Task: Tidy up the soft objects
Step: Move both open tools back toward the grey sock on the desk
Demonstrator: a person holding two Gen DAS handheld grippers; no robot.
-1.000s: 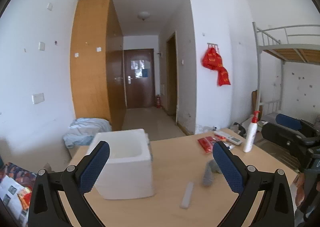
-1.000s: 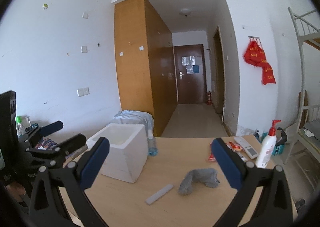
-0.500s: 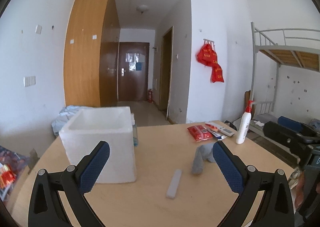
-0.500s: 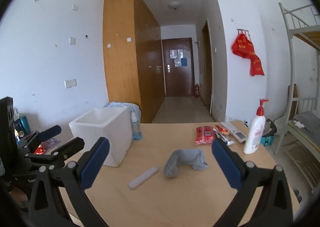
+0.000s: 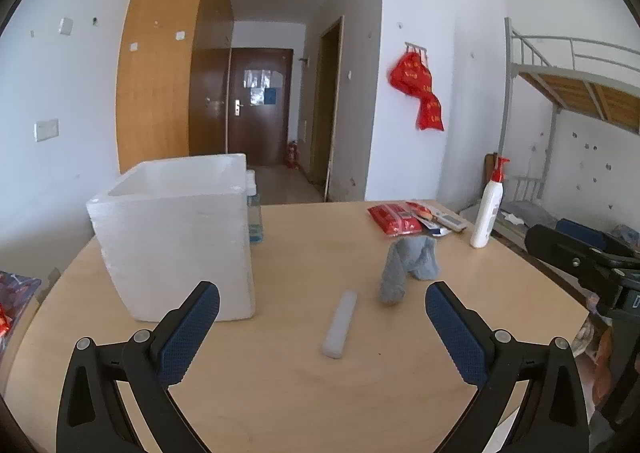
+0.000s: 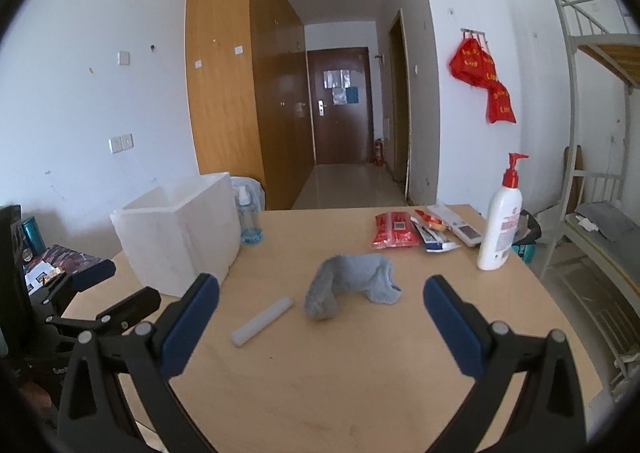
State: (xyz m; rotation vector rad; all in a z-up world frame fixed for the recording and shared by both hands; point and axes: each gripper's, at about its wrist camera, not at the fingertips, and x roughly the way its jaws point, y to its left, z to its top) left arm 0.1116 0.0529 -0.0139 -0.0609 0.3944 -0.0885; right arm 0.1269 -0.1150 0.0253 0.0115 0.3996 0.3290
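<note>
- The left tongs [image 5: 320, 307] are spread wide and released, their blue pads touching nothing and hovering above the wooden bench [image 5: 280, 385].
- The right tongs [image 6: 320, 299] are likewise splayed wide and empty, held above the bench's near part.
- A crumpled grey sock [image 6: 350, 285], the soft thing to be sorted, lies on the bench just ahead of the right tongs, roughly centred between their pads and clear of both.
- From the left tongs the same sock [image 5: 408, 267] sits ahead and toward the right pad.
- A small white bar [image 5: 340, 323] lies flat on the bench ahead of the left tongs, between the pads, just beside the sock but apart from it.
- An open white foam box [image 5: 176, 237] stands ahead and left of the left tongs, its near wall close behind the left pad.
- A clear blue bottle [image 6: 248, 219] stands behind the box's right side.
- Far ahead and right lie red packets [image 6: 394, 231], a remote [image 6: 456, 225] and an upright white pump bottle [image 6: 500, 229], near the bench's far right edge.
- Bare wood lies open beneath and just ahead of both tongs; the bench's right edge curves in close beside the right tongs' right pad.
</note>
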